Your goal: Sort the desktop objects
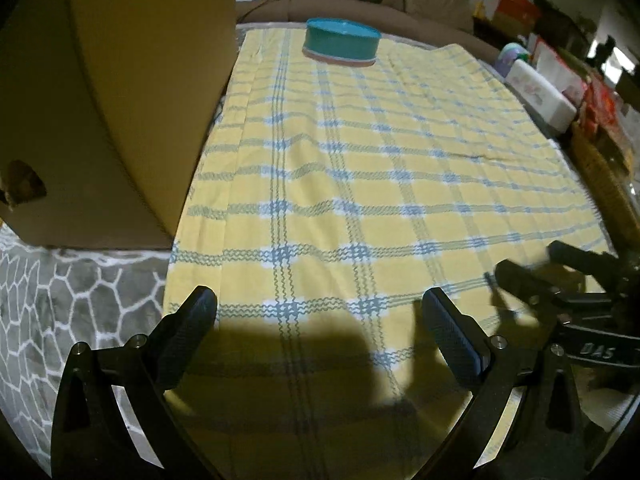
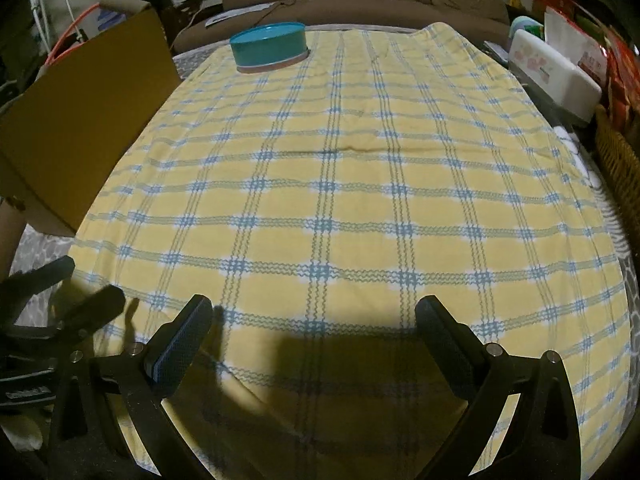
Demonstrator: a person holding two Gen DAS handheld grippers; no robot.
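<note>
Left gripper (image 1: 320, 304) and right gripper (image 2: 314, 314): both spread wide, holding nothing, above the near edge of the yellow checked tablecloth (image 2: 360, 200). Teal round tin (image 2: 269, 44) upright near the far edge. Cardboard box (image 1: 120, 100) along the left edge.

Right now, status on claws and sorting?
Left claw open, empty. Right claw open, empty. Teal tin untouched at far edge of cloth. Path clear.

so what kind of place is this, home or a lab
Most likely a home living room: a brown sofa behind the table, a yellow checked tablecloth, and a cardboard box with household clutter around.
</note>
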